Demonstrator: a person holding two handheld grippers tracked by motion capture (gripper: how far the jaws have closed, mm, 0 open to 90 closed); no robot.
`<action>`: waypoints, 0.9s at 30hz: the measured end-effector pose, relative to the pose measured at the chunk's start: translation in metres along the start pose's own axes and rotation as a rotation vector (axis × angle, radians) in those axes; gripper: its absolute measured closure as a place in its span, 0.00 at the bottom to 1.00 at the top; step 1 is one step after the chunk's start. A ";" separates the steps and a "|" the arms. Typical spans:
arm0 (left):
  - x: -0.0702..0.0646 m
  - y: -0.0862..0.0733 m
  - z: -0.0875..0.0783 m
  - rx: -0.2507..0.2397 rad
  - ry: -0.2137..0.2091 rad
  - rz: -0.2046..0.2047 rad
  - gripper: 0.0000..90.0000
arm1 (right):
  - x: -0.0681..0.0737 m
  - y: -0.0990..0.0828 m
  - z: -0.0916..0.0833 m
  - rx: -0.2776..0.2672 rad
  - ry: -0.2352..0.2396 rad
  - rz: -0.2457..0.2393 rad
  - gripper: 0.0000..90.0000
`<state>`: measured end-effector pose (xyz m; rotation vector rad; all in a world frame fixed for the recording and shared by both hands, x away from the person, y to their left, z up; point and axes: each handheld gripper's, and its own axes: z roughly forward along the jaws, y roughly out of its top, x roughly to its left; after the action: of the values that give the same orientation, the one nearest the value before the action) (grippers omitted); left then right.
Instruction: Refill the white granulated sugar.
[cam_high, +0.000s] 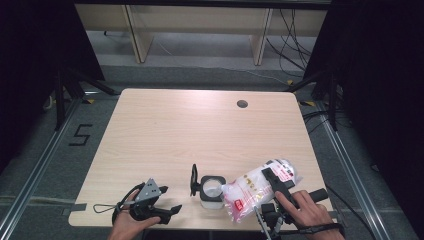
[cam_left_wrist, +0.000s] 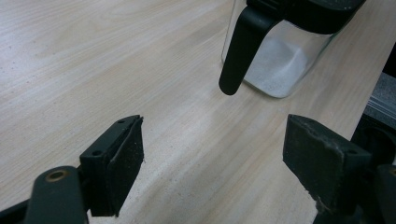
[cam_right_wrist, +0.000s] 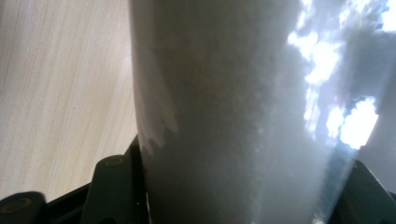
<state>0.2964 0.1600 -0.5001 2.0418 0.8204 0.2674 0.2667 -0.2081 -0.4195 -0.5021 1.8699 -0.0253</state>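
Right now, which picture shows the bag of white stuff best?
The high view: the whole bag shows, tipped toward the jar, held by the right gripper. The right gripper view has it close and blurry.

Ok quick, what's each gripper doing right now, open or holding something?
Left gripper: open, jaws wide apart, holding nothing, just short of the clear container.
Right gripper: shut on the bag of white powder, tipped toward the container.

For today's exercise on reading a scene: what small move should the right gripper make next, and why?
Probably tip the bag a little further over the open container. The right gripper is clamped on the bag, whose end lies at the container's rim, and white granules already sit inside. The left gripper waits open beside it.
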 end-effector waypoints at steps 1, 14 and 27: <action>-0.001 0.000 0.000 0.003 0.000 -0.008 0.22 | 0.001 0.000 0.001 -0.008 -0.006 0.007 0.49; 0.000 0.000 0.000 0.002 0.002 0.000 0.22 | -0.001 0.000 -0.005 0.053 0.053 0.032 0.49; -0.001 0.000 0.001 -0.009 0.003 -0.006 0.22 | 0.000 0.001 -0.005 0.053 0.040 0.041 0.49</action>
<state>0.2957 0.1588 -0.5004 2.0309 0.8254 0.2700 0.2616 -0.2081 -0.4176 -0.4287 1.9130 -0.0579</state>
